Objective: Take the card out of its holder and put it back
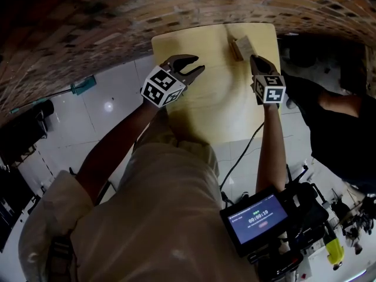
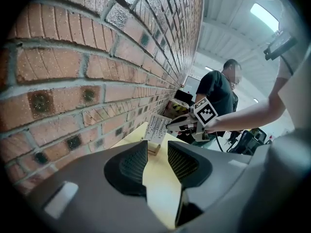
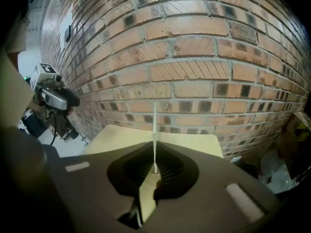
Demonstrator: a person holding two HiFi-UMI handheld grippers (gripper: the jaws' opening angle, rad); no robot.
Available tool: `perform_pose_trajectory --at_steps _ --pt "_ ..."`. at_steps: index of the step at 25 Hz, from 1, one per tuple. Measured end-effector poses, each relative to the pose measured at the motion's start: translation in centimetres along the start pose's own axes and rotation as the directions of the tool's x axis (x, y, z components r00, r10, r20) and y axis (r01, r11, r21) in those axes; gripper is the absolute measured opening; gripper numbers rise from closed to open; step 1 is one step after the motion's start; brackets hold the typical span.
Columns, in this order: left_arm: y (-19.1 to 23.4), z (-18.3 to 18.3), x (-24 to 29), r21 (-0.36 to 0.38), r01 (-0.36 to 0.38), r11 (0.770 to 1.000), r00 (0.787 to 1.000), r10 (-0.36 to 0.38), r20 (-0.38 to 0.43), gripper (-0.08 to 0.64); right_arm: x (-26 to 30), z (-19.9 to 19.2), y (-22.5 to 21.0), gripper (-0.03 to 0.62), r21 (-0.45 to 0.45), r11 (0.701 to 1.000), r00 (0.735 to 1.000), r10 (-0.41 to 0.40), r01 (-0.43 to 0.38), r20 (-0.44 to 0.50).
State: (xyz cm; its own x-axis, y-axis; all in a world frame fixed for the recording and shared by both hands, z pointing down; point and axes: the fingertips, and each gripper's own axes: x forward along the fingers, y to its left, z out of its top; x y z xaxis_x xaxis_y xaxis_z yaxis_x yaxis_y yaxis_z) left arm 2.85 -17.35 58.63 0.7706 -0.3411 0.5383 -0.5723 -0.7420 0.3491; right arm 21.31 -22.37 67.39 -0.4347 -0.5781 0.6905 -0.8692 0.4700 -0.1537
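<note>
My right gripper (image 3: 155, 171) is shut on a thin white card (image 3: 155, 130), which I see edge-on and upright in front of the brick wall. From the left gripper view the printed card (image 2: 158, 128) stands with its lower edge at a small wooden holder (image 2: 154, 147) on the pale table (image 2: 163, 193), the right gripper (image 2: 171, 125) pinching its side. Whether the card sits in the slot I cannot tell. My left gripper (image 2: 156, 161) is open and holds nothing, well short of the holder. In the head view the left gripper (image 1: 198, 64) hovers left of the right gripper (image 1: 254, 60), the card (image 1: 241, 42) and the holder (image 1: 235, 51).
A brick wall (image 3: 194, 57) runs along the table's far edge. A person in dark clothes (image 2: 218, 93) stands beyond the table at the right. A device with a lit screen (image 1: 258, 219) and cables are near my right side. White tiled floor (image 1: 111, 93) surrounds the table.
</note>
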Motion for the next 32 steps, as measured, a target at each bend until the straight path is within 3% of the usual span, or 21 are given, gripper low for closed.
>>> perform_pose_trajectory --at_steps 5,19,32 --pt "0.2 0.1 0.0 0.000 -0.001 1.000 1.000 0.001 -0.002 0.149 0.3 -0.7 0.0 0.012 0.050 0.999 1.000 0.007 -0.006 -0.023" --pt "0.2 -0.3 0.1 -0.008 -0.002 1.000 1.000 0.002 -0.008 0.149 1.0 -0.4 -0.2 0.012 0.014 1.000 1.000 -0.005 0.005 -0.006" --pt "0.1 -0.6 0.3 -0.012 -0.002 1.000 1.000 0.002 -0.020 0.149 2.0 -1.1 -0.3 0.012 0.045 0.999 1.000 -0.002 0.003 -0.010"
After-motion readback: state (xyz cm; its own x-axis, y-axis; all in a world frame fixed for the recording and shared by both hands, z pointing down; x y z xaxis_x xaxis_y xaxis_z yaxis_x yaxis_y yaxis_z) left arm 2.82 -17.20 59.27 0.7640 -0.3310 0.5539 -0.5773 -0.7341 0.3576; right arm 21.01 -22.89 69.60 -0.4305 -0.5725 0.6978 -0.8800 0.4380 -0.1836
